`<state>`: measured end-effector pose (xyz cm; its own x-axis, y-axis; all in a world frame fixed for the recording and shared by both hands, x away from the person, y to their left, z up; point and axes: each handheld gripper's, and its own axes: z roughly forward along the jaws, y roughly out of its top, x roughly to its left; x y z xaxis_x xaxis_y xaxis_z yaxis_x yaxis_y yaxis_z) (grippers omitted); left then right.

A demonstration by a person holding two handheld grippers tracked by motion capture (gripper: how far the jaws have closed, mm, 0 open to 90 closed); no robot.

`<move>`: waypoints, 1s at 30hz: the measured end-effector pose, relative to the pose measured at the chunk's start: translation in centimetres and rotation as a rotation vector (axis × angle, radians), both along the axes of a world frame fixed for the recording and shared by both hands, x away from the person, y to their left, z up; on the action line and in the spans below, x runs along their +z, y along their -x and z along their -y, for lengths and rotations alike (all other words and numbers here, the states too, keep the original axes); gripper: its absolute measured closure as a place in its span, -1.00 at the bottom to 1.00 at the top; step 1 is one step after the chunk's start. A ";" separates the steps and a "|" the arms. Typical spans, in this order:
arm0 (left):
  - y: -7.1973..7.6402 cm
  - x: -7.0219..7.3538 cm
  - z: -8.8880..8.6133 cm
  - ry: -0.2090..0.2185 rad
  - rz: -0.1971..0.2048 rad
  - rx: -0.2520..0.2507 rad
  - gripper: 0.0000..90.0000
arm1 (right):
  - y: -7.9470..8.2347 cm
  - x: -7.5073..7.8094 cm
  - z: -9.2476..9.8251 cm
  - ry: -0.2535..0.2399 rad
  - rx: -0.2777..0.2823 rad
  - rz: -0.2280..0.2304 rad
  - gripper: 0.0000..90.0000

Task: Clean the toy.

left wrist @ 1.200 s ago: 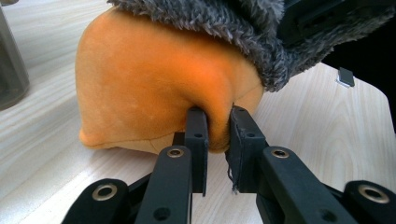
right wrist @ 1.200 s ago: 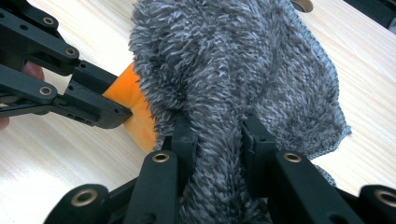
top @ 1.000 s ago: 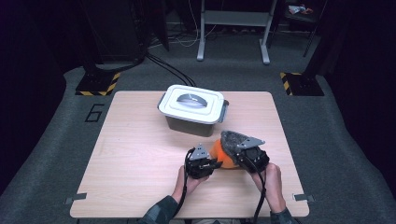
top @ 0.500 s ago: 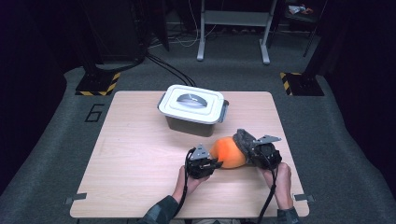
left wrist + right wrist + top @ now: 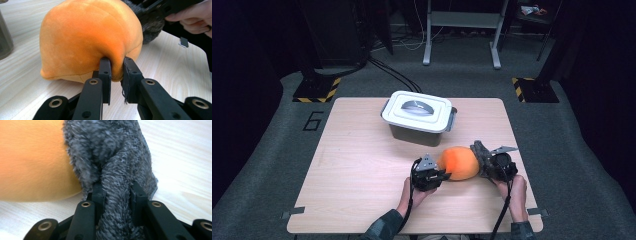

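The lidded box (image 5: 418, 116) sits shut on the worktop (image 5: 357, 175) (contents hidden); the left gripper (image 5: 115, 72) fingers pinch the orange toy (image 5: 458, 162); the right gripper (image 5: 116, 195) fingers clench its grey fur (image 5: 117, 157).

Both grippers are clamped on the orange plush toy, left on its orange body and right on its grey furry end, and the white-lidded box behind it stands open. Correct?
Not quite: the box is closed, its white lid on, as the high view shows. The rest holds: left gripper pinches the plush toy on orange fabric, right gripper on its grey fur.
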<state>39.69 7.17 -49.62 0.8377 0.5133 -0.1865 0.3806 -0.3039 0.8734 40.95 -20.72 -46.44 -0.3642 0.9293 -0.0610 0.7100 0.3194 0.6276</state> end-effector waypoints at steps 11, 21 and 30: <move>-0.1 0.1 -0.1 0.008 -0.011 0.002 0.76 | 3.5 4.7 -3.7 -0.008 0.148 0.114 0.57; -0.1 0.0 -0.2 0.004 -0.012 0.007 0.75 | 3.4 4.3 -6.9 0.049 0.227 0.108 0.56; -0.2 0.0 -0.2 0.001 -0.015 0.003 0.75 | 3.7 4.3 -7.2 0.057 0.240 0.137 0.56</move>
<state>39.88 7.41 -49.66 0.8331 0.5159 -0.1997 0.3950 -0.3020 0.8676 37.28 -13.48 -42.16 -0.5582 0.8111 -0.1750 0.5194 0.5060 0.6886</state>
